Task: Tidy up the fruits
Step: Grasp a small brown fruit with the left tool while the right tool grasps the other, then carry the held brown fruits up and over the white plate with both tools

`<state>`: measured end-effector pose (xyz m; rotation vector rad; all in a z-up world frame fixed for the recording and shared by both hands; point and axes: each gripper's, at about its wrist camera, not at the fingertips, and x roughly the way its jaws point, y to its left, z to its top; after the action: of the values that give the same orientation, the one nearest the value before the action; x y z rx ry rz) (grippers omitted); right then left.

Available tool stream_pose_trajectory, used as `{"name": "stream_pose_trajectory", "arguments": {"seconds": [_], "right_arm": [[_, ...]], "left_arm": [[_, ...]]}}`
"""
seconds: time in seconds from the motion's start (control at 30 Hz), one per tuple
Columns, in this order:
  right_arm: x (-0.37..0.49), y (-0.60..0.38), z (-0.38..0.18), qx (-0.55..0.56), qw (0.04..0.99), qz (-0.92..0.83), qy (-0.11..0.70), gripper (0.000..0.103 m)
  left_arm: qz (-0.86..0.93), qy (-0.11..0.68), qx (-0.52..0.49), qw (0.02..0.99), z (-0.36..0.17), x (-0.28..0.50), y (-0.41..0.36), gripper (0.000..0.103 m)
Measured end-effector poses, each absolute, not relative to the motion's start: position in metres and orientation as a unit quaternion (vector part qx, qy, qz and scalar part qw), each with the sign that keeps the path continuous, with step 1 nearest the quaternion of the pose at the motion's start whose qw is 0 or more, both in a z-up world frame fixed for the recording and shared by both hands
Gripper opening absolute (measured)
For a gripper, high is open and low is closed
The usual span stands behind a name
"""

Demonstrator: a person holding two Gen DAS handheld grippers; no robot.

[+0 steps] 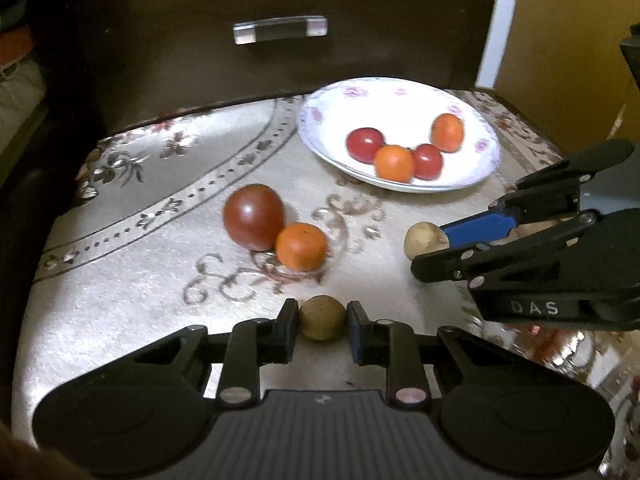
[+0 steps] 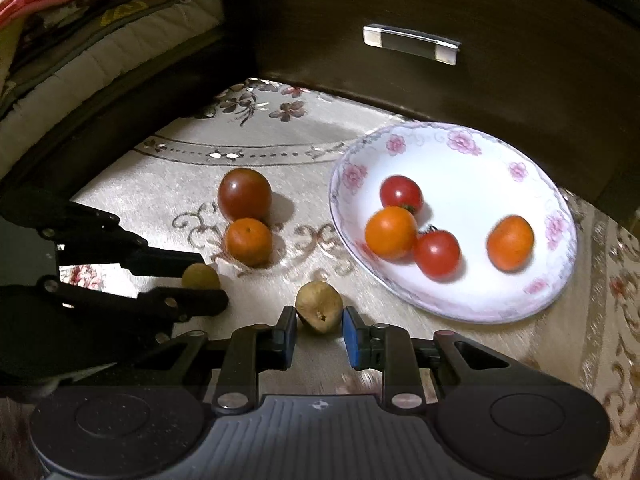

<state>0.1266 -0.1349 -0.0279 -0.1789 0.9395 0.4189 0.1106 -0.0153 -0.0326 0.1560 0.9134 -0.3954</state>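
A white flowered plate (image 1: 320, 120) (image 2: 472, 148) holds two red tomatoes (image 1: 364, 144) (image 2: 401, 193) and two oranges (image 1: 394, 163) (image 2: 391, 233). On the cloth lie a dark red tomato (image 1: 254, 216) (image 2: 244, 194) and an orange (image 1: 301, 246) (image 2: 248, 241). My left gripper (image 1: 323, 322) (image 2: 218, 282) has its jaws closed against a small brown fruit (image 1: 322, 317) (image 2: 200, 277). My right gripper (image 2: 319, 326) (image 1: 430, 246) has its jaws around a second brown fruit (image 2: 319, 306) (image 1: 424, 239), a small gap showing on the right side.
A dark wooden drawer front with a metal handle (image 1: 280, 29) (image 2: 411, 44) stands behind the table. The cream patterned cloth (image 1: 132, 280) covers the table. Bedding (image 2: 80, 40) lies at the far left. A yellow wall (image 1: 568, 20) is at the right.
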Motion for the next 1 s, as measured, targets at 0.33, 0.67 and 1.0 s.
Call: {"name": "stream_pose_trajectory", "arguments": {"seconds": [0.33, 0.67, 1.0], "right_arm": [[0.095, -0.148, -0.026, -0.089, 0.863, 0.157, 0.472, 0.021], [0.081, -0.147, -0.029, -0.102, 0.868, 0.143, 0.465, 0.024], [0.092, -0.144, -0.032, -0.097, 0.873, 0.153, 0.452, 0.026]], "left_arm": [[-0.222, 0.439, 0.090, 0.866, -0.027, 0.094, -0.034, 0.032], [-0.226, 0.441, 0.100, 0.863, -0.032, 0.088, -0.041, 0.032], [-0.227, 0.443, 0.092, 0.862, -0.032, 0.090, -0.040, 0.033]]}}
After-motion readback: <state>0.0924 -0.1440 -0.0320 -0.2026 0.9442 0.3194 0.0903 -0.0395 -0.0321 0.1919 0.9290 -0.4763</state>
